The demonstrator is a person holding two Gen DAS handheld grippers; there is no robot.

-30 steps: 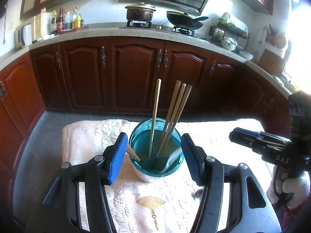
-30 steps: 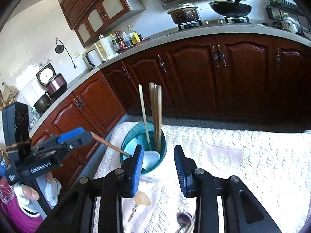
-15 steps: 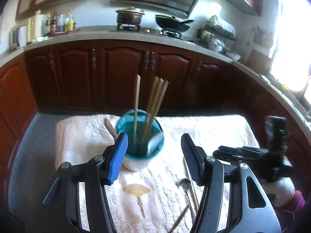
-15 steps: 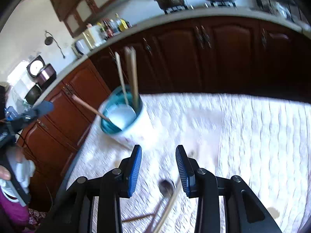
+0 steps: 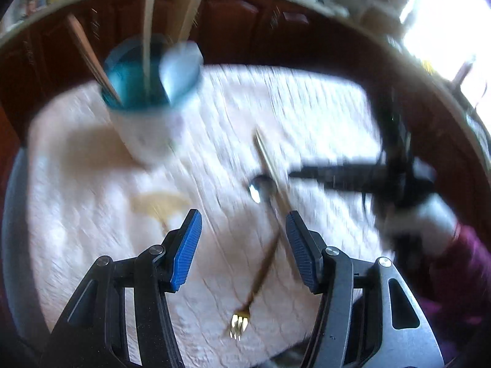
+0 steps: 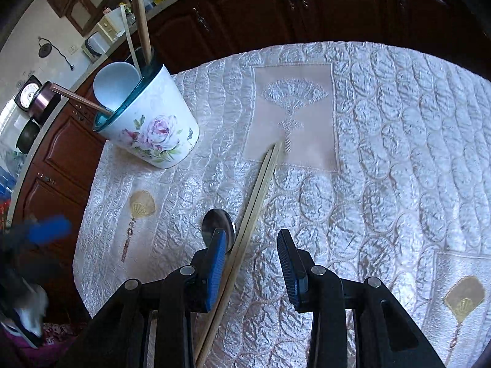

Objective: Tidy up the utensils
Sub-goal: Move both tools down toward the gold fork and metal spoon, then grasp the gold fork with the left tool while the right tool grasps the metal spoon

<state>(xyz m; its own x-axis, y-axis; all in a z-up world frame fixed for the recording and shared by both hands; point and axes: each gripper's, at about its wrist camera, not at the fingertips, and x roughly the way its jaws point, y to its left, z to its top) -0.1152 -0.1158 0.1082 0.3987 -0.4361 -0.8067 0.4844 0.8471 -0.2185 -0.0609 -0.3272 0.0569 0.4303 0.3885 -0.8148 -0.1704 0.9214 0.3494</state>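
Nearest in the right wrist view, the right gripper (image 6: 250, 257) is seen spread and empty above the quilted cloth (image 6: 383, 153), its jaws set part-way apart, wider than a slim utensil needs. A pair of chopsticks (image 6: 254, 196) is laid flat on the cloth, passing just inside the left pad; nothing is pinched. That aim suggests the chopsticks are the next pick. Just beside them, partly hidden behind the left pad, a metal spoon (image 6: 216, 220) is lying with its bowl toward the holder.

In the blurred left wrist view, the left gripper (image 5: 242, 245) is likewise held spread and empty over the cloth. A gold fork (image 5: 245, 312) is seen between its jaws, nearer than the spoon, and appears to cross under or against the chopsticks; which lies on top cannot be told.

Farther off stands the floral utensil holder (image 6: 153, 128), the landmark for the rest. It is set near the cloth's far left corner, close to the table edge, and is already loaded with upright chopsticks, a white ladle-like spoon and a slanted brown stick. The loose pieces lie well apart from it, nearer the grippers. Broad bare cloth is left to the right of the holder, so room for a lift and carry seems ample; only the upright sticks would have to be cleared.
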